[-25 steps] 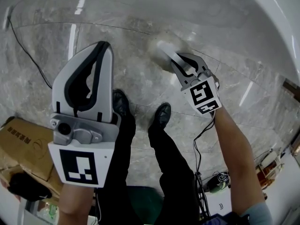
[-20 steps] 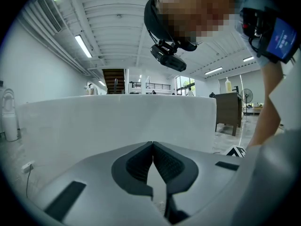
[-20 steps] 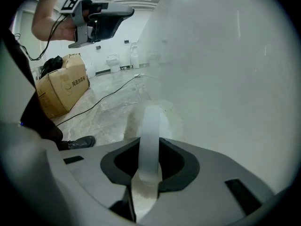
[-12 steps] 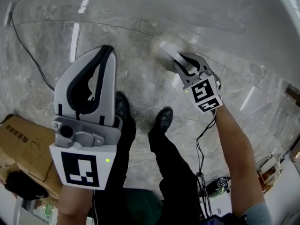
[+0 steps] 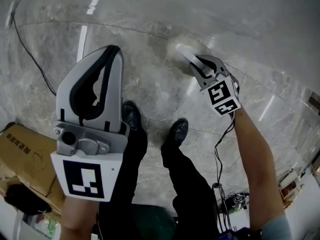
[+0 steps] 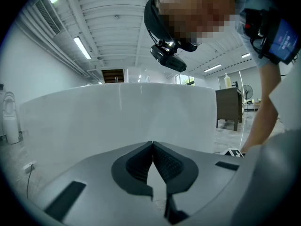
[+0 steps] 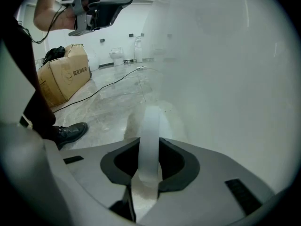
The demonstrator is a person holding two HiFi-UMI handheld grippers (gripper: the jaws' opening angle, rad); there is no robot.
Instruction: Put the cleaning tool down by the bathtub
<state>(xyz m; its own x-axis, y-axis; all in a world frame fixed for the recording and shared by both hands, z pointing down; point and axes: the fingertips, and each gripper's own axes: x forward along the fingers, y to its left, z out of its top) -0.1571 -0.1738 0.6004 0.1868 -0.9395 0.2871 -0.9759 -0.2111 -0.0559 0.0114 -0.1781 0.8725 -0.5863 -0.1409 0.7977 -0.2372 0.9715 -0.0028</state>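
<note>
The cleaning tool is a white brush with a flat white handle (image 7: 149, 126) and a blurred pale head (image 5: 177, 51) low over the marble floor. My right gripper (image 5: 196, 60) is shut on that handle, which runs up between its dark pads (image 7: 171, 161). The tool's head points at the foot of the white bathtub (image 7: 225, 79), whose wall fills the right of the right gripper view. My left gripper (image 5: 114, 49) is held up in front of me, shut, with nothing in it. Its pads meet at the tip (image 6: 153, 144) facing the bathtub wall (image 6: 122, 121).
The person's two black shoes (image 5: 131, 115) (image 5: 177, 131) stand on the grey marble floor just behind the tool. A cardboard box (image 5: 25, 154) sits at the lower left, and a black cable (image 5: 30, 54) trails across the floor at the left.
My right gripper has shifted slightly up and to the right with the tool still held. The left gripper has hardly moved.
</note>
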